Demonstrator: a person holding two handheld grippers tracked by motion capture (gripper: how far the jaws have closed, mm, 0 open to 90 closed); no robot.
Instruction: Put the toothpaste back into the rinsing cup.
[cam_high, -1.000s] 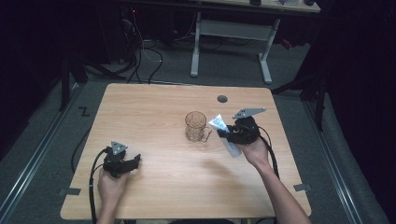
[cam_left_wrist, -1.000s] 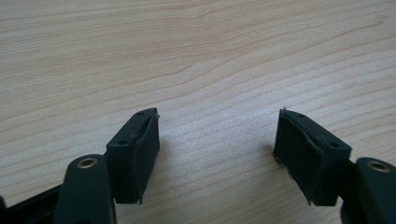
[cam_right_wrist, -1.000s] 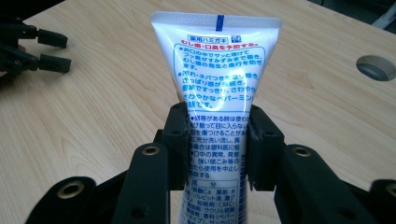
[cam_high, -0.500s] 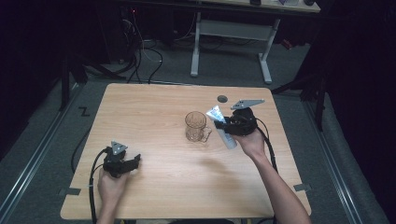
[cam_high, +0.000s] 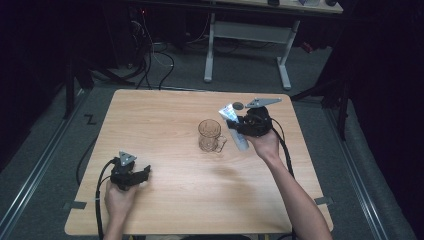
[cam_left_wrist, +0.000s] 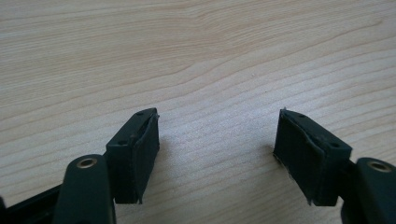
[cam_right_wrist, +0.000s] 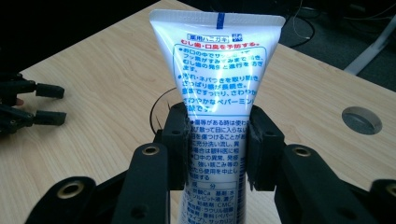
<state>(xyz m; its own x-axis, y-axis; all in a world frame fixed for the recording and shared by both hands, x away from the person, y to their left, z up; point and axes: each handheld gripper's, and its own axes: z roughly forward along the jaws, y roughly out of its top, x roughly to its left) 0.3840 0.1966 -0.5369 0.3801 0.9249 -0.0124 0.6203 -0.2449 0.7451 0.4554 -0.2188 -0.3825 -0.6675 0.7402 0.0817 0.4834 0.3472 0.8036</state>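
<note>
White tube (cam_right_wrist: 217, 88) in right tool (cam_high: 243, 126), now higher beside glass mug (cam_high: 209, 135).

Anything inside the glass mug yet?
In the high view the glass mug looks empty. The right gripper holds the toothpaste tube beside it; in its own view the tube hides the mug.

Rectangular table (cam_high: 165, 120) of pale wood-grain laminate with rounded corners, standing on grey carpet. Set into the top near the far right edge, a small round grey cable grommet (cam_high: 238, 105). Right of centre, upright on the bare wood, a clear brownish glass mug (cam_high: 209, 134) with a handle on its near right side. Resting at the near left corner, a black two-jaw left gripper (cam_high: 131, 173), jaws apart over plain wood.
</note>
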